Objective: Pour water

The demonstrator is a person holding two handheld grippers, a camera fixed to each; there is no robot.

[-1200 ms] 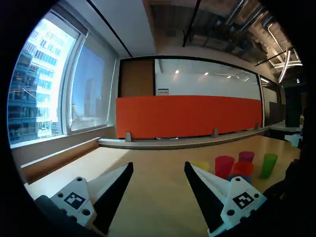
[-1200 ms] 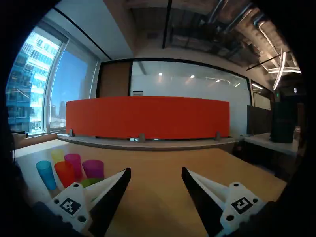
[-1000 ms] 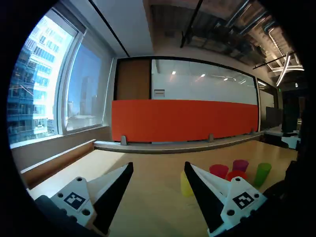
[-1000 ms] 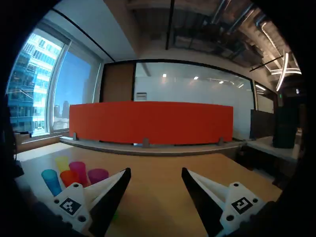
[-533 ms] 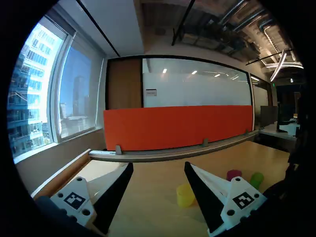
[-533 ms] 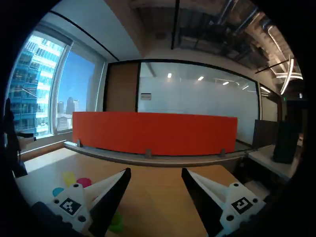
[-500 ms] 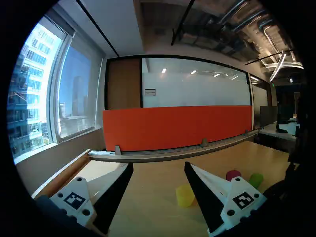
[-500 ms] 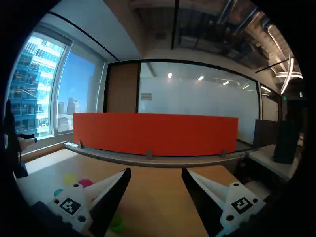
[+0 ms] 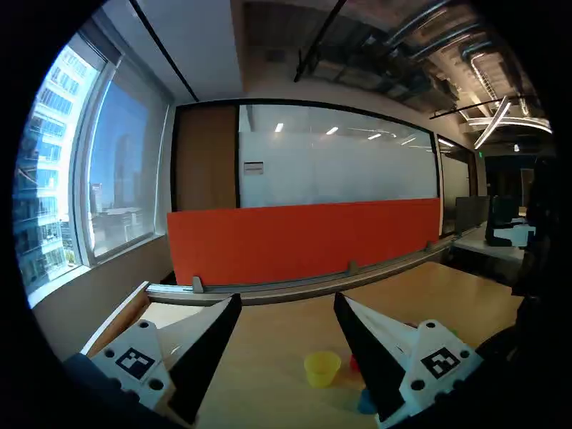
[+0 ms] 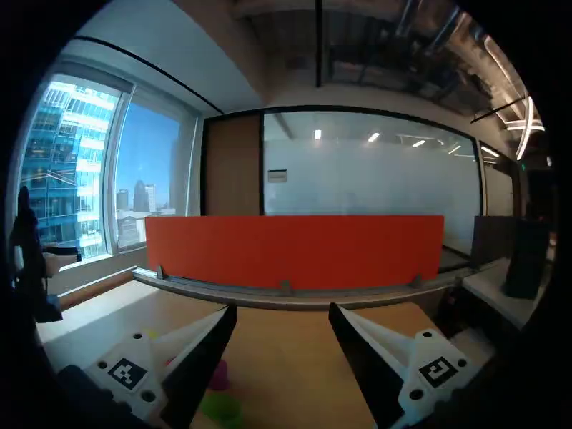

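Observation:
In the left gripper view my left gripper (image 9: 286, 296) is open and empty above the wooden table (image 9: 286, 386). A yellow cup (image 9: 322, 368) stands on the table below the gap. A red cup (image 9: 353, 365) and a blue cup (image 9: 366, 402) peek out beside the right finger (image 9: 372, 350). In the right gripper view my right gripper (image 10: 282, 307) is also open and empty. A green cup (image 10: 222, 407) and a purple cup (image 10: 220, 374) sit low beside its left finger (image 10: 193, 350), and a bit of a yellow cup (image 10: 151, 334) shows above that finger.
An orange divider panel (image 9: 300, 239) runs along the table's far edge, seen too as the orange panel (image 10: 293, 250). Big windows (image 9: 50, 207) are on the left. A dark desk unit (image 10: 525, 268) stands at the right. A dark shape (image 10: 28, 264) sits at the left edge.
Both grippers have risen above the table. The cups have slid down in both views and are partly hidden by the fingers. Both grippers stayed open.

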